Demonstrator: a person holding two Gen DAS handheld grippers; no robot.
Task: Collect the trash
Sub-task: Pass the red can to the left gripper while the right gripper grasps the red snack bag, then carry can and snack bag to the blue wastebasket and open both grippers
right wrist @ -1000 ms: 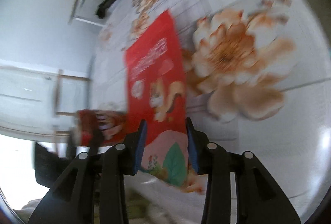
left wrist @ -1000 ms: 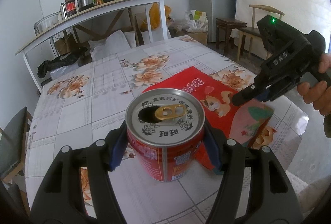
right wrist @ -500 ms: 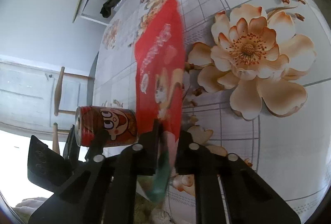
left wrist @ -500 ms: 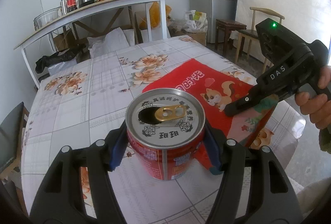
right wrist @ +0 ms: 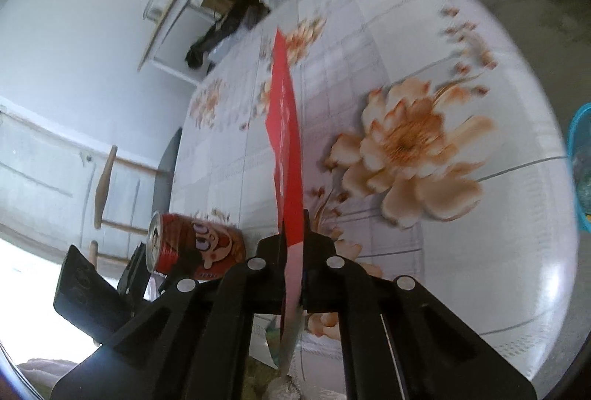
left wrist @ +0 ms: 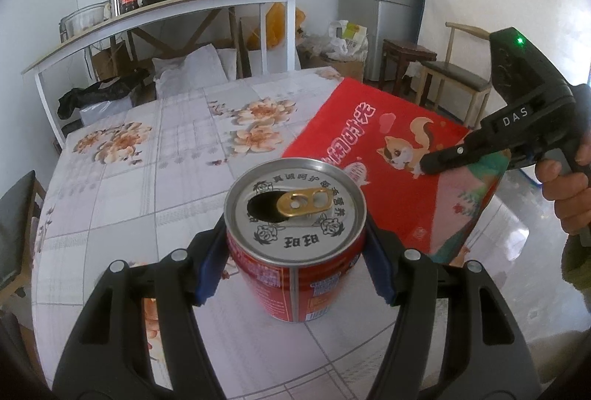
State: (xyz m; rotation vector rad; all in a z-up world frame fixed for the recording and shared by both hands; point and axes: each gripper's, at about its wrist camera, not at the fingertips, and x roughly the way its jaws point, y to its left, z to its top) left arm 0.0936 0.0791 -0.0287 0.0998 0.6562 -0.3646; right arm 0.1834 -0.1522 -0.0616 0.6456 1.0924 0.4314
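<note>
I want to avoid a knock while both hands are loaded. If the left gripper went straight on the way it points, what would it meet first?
Probably the flowered tablecloth, beyond the red can that the left gripper holds. The red packet lies right of that line; depth is uncertain.

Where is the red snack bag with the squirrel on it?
The flat red snack bag is pinched at its edge by the right gripper, tilted up off the flowered table, just right of the red drink can.

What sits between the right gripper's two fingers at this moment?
The red snack bag, seen edge-on in the right wrist view, pinched by the right gripper; the left wrist view shows it tilted off the table.
</note>
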